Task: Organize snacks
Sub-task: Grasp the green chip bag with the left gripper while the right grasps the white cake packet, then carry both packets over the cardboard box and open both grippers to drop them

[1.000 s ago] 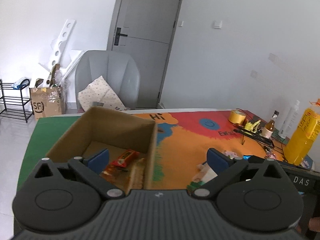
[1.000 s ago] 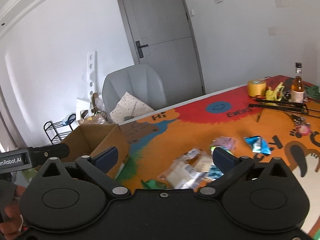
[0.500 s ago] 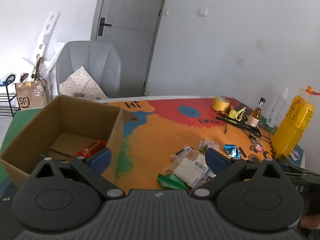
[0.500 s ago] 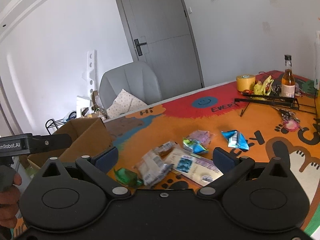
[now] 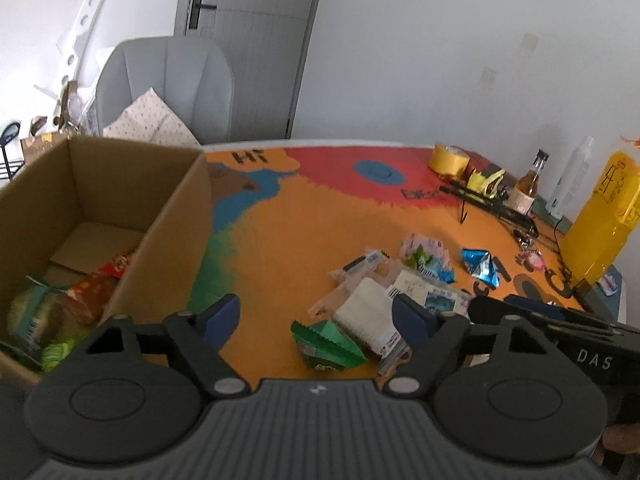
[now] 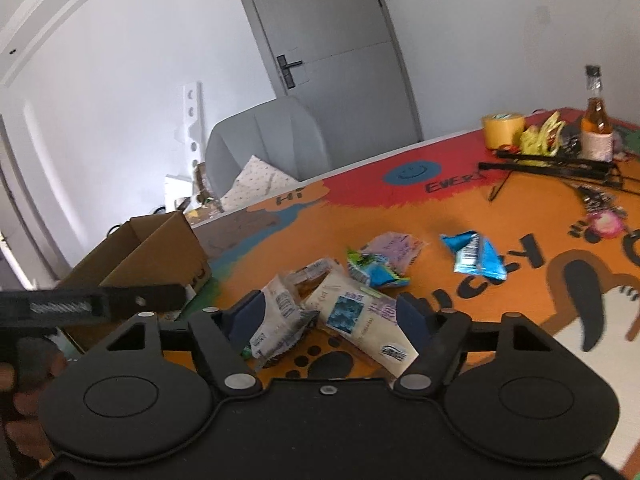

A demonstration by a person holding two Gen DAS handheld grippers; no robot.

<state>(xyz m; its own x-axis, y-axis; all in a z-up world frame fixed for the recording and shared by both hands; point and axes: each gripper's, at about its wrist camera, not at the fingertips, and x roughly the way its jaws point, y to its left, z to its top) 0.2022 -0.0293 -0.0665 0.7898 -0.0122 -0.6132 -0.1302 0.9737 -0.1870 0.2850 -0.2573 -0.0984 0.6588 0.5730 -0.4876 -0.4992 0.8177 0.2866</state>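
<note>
An open cardboard box (image 5: 120, 208) stands at the table's left and holds several snack packs, among them a red bar (image 5: 118, 264). It also shows in the right wrist view (image 6: 156, 248). Loose snacks lie in a heap on the orange mat: a green packet (image 5: 326, 344), a white pack (image 5: 370, 316), a blue packet (image 5: 480, 266). My left gripper (image 5: 318, 320) is open and empty, above the mat beside the box. My right gripper (image 6: 328, 316) is open and empty, just above a white labelled pack (image 6: 360, 320) and a clear wrapper (image 6: 280, 320).
A yellow jug (image 5: 600, 220), a small bottle (image 5: 528, 188), a tape roll (image 5: 450, 158) and a black folding stand (image 5: 492, 204) sit at the table's far right. A grey chair (image 5: 168, 88) stands behind the table. The colourful mat (image 5: 312, 220) covers the tabletop.
My left gripper has risen and drawn back from over the box toward the snack heap. My right gripper has moved forward and down, close over the white packs.
</note>
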